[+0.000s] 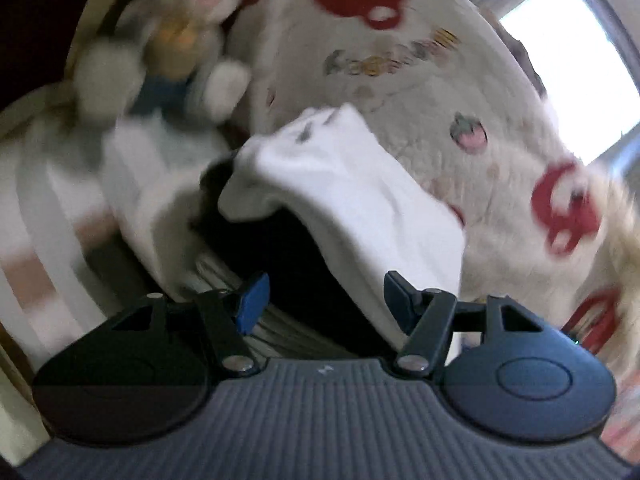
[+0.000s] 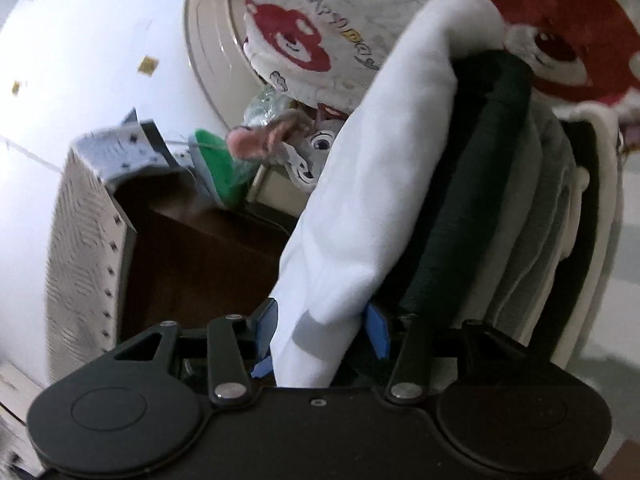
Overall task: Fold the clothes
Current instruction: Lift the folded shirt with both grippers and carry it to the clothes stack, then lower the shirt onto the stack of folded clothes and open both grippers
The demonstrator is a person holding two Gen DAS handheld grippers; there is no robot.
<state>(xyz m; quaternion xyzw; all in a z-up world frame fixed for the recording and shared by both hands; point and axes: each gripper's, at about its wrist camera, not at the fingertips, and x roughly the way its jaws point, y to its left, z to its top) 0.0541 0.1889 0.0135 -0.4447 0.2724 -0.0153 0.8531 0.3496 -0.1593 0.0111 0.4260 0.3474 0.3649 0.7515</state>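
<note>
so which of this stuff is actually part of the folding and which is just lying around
Part of the job:
- white cotton garment, held in the right gripper
- stack of folded dark green, grey and white clothes
- left gripper, jaws apart beside the garment

Just lying about:
- fluffy white blanket with red bear faces
- grey plush rabbit toy
- blurred plush toy with white paws

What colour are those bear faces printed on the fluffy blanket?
Red, on a white fluffy blanket; the bear faces show best in the right wrist view.
</note>
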